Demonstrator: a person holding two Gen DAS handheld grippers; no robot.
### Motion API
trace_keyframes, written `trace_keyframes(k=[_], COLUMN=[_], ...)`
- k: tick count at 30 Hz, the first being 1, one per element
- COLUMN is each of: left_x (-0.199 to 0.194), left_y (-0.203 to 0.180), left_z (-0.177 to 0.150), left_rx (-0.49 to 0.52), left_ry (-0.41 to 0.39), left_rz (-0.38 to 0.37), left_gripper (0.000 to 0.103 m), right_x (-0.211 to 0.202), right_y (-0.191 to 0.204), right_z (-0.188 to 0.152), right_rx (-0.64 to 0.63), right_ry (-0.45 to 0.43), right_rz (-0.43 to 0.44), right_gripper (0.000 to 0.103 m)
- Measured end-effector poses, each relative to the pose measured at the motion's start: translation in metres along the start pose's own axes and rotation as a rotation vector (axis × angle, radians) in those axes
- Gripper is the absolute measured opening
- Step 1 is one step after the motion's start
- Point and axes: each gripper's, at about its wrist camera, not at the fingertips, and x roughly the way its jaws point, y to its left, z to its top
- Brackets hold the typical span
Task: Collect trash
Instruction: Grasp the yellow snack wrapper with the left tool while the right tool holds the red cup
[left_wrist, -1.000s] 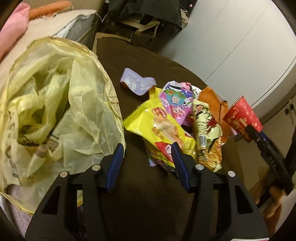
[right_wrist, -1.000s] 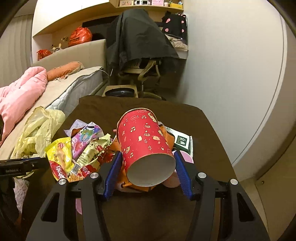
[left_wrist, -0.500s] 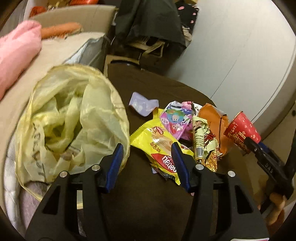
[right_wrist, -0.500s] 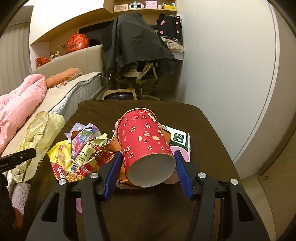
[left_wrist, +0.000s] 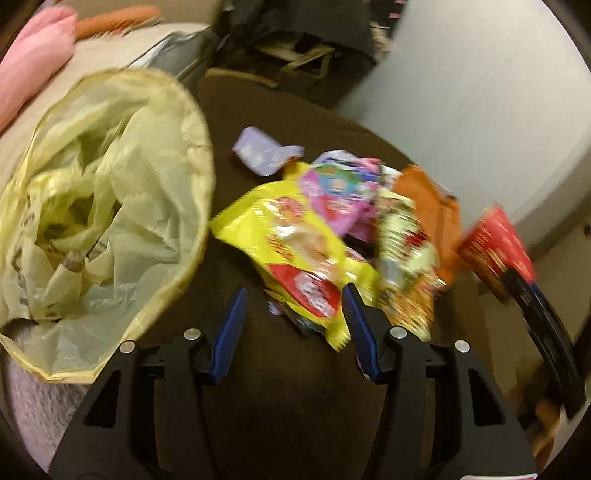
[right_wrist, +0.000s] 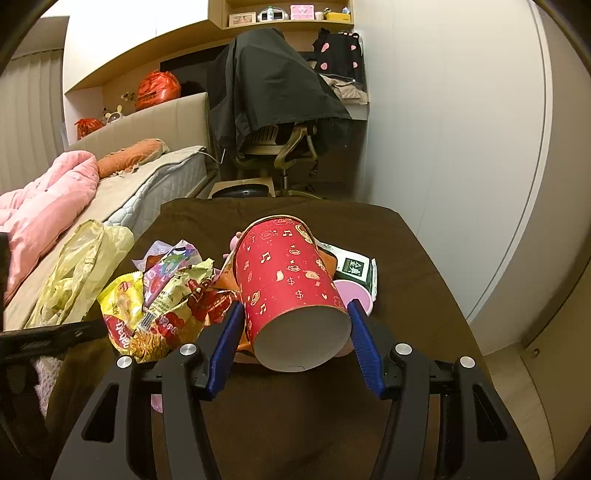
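A pile of snack wrappers lies on the brown table (right_wrist: 280, 413): a yellow packet (left_wrist: 291, 236), a pink one (left_wrist: 340, 199), a purple scrap (left_wrist: 262, 155) and an orange bag (left_wrist: 432, 206). An open yellow trash bag (left_wrist: 110, 192) gapes at the table's left edge. My left gripper (left_wrist: 293, 295) is open just above the table, the yellow packet's near corner lying by its right finger. My right gripper (right_wrist: 294, 305) is shut on a red paper cup (right_wrist: 288, 280), tilted with its base towards the camera, above the pile's right side. The cup (left_wrist: 495, 240) also shows in the blurred left wrist view.
A green packet (right_wrist: 354, 266) and a pink lid (right_wrist: 354, 295) lie behind the cup. A bed with a pink blanket (right_wrist: 48, 206) runs along the left. An office chair under a black coat (right_wrist: 277, 96) stands beyond the table, with a white wall (right_wrist: 461, 147) to the right.
The left gripper drew back from the pile, then swung in again towards the yellow packet, and its view is now blurred. The right gripper and the red cup have stayed put.
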Motion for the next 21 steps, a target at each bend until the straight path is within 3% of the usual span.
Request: trace_keyframes(k=[2, 5, 7, 10, 16, 21], left_x=[0.011, 0.026, 0.03, 0.021, -0.021, -0.049], left_y=[0.003, 0.001, -0.001, -0.008, -0.027, -0.03], left_z=[0.006, 0.015, 0.02, 0.023, 0.016, 0.017], left_rx=[-0.028, -0.031, -0.025, 0.0, 0.107, 0.155], left_ry=[0.01, 0.014, 0.002, -0.031, -0.128, -0.186], left_rz=[0.01, 0.035, 0.027, 0.003, -0.023, 0.012], left_gripper=[0.05, 0.036, 0.019, 0.011, 0.01, 0.01], right_x=[-0.001, -0.002, -0.004, -0.006, -0.009, -0.011], right_y=[0.0, 0.001, 0.001, 0.004, 0.012, 0.016], right_z=[-0.002, -0.001, 0.0, 0.003, 0.01, 0.021], right_rx=[-0.008, -0.014, -0.017, -0.026, -0.051, -0.068], right_ry=[-0.001, -0.004, -0.007, -0.017, -0.028, -0.043], right_rz=[0.002, 0.004, 0.005, 0.008, 0.006, 0.007], right_gripper=[0.054, 0.054, 0.054, 0.054, 0.054, 0.054])
